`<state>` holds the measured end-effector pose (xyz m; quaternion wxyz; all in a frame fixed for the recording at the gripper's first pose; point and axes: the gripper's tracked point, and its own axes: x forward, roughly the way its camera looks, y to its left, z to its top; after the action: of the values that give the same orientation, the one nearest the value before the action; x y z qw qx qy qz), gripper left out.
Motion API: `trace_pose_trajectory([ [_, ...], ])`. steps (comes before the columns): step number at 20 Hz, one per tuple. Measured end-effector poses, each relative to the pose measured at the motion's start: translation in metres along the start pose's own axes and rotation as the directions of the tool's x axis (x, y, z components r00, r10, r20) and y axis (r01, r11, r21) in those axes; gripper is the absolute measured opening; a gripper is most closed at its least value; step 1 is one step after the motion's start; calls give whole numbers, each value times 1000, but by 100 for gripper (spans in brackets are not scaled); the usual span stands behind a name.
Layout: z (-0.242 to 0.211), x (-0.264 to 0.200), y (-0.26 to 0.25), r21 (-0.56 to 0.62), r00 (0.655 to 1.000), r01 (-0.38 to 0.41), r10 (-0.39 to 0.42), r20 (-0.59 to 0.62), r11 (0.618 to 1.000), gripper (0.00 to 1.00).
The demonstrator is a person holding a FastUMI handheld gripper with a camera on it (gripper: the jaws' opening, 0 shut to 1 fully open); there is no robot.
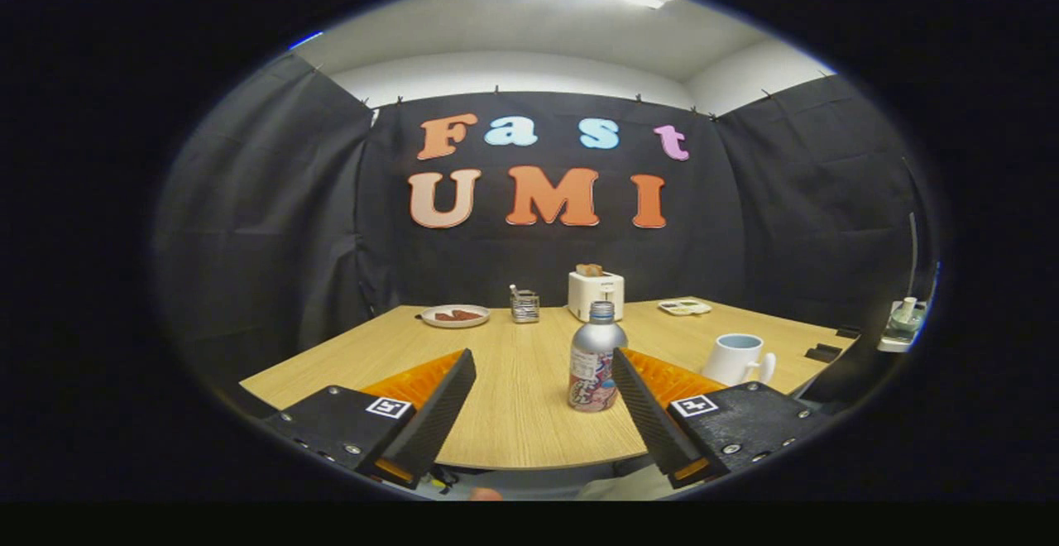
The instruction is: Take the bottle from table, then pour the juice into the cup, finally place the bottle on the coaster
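**Reaching for the bottle, fingers wide and empty**

I am holding my gripper [542, 401] spread wide, with nothing between the fingers and nothing touching either of them. The bottle [596, 357] is standing upright on the table [513, 414] just ahead of my fingertips, sitting closer to my right finger than my left, so I am not yet centred on it. I judge I am in the first step, the approach for the take; pouring and placing are both waiting.

The next move, as I read it, is calling for a small shift to the right and an advance, so that the bottle's body comes between both fingers before I close.

The bottle is looking like bare silvery metal at the shoulder, with a printed wrap around its lower body and a narrow threaded neck; whether a cap is on it I cannot tell.

Further right, the white cup [735, 358] is standing with its handle turned right. At the far side, a toaster [596, 294], a plate [454, 315] and a small rack [524, 306] are sitting near the wall.
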<state>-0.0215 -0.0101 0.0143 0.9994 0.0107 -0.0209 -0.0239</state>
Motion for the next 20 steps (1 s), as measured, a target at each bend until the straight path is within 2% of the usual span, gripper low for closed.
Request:
trace_pose_trajectory([
  [3,-15,12,-19,-93,997,68,-71,-29,993,98],
  [5,-22,20,-22,-127,996,74,-79,-38,989,98],
  [9,-39,46,-27,-76,995,61,-67,-79,995,98],
  [11,-49,55,-38,-38,989,90,-94,-115,995,99],
  [13,-55,66,-46,-49,986,99,-105,-127,994,98],
  [18,-78,98,-44,-2,986,39,-39,-161,999,98],
  [20,-91,111,-48,-8,982,38,-39,-184,999,98],
])
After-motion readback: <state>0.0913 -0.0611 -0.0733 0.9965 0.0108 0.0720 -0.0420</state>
